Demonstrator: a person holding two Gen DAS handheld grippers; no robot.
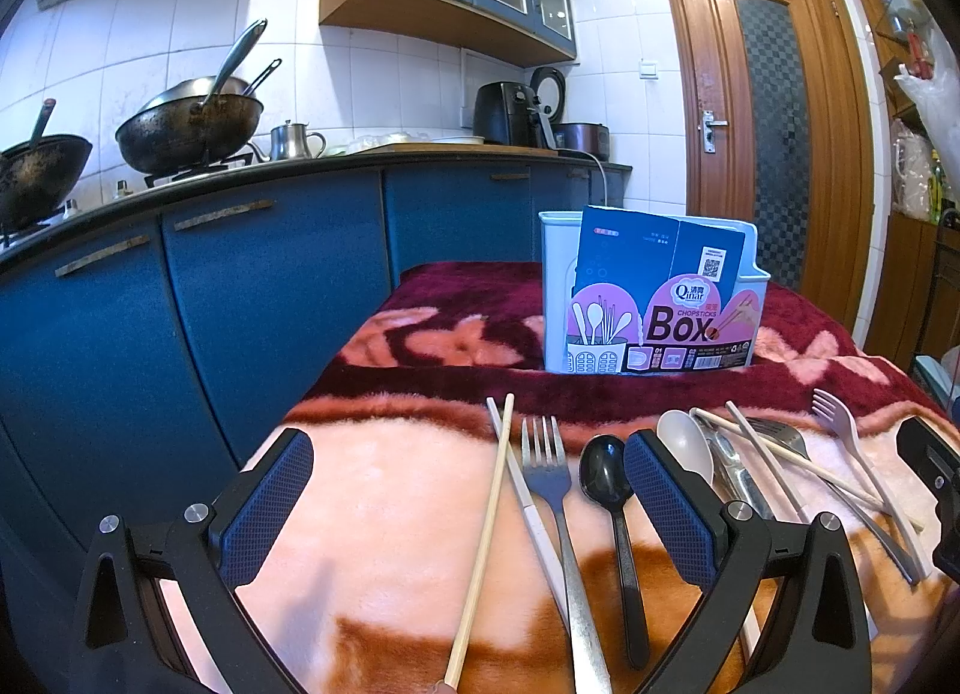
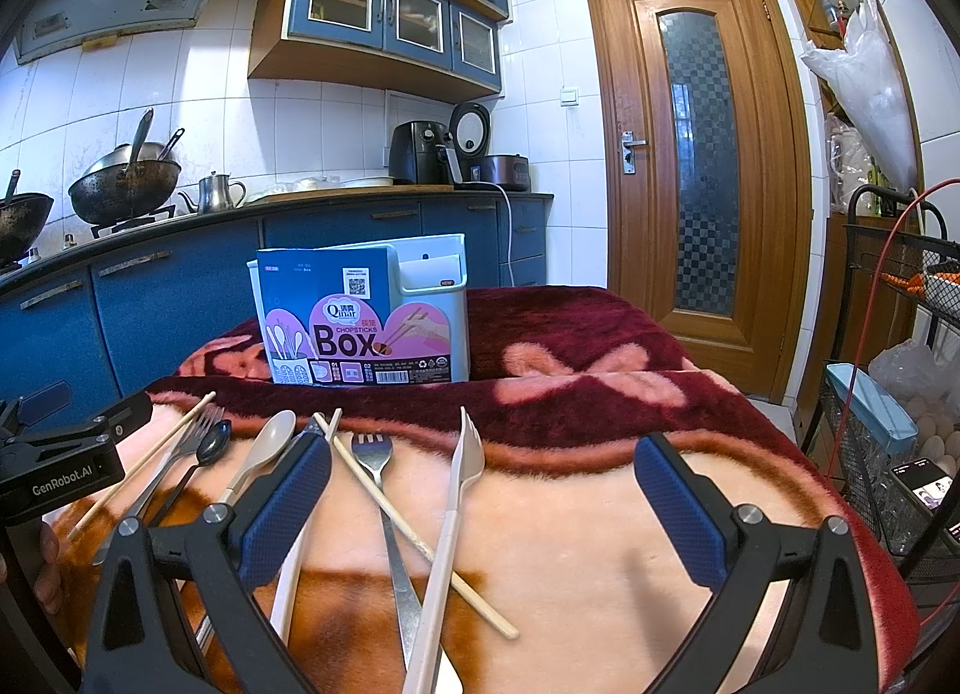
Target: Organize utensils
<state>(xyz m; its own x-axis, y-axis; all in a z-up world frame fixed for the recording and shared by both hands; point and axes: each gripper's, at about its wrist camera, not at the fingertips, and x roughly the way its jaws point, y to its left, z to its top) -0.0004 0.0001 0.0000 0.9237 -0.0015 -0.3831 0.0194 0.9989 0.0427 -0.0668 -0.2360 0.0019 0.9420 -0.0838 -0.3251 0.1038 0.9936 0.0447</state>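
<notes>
Left gripper (image 1: 468, 490): jaws wide apart, holding nothing, low over a wooden chopstick (image 1: 483, 538), steel fork (image 1: 555, 505) and black spoon (image 1: 609, 484). Right gripper (image 2: 483, 505): jaws wide apart, holding nothing, above a beige plastic fork (image 2: 456, 508), a second steel fork (image 2: 384, 502) and a crossing chopstick (image 2: 414, 532). Beige spoon (image 2: 264, 448) lay just left of its left finger. All utensils lay loose on a pink-and-maroon blanket (image 2: 570, 514). White chopsticks box (image 1: 651, 298), cardboard sleeve on, stood upright behind them.
</notes>
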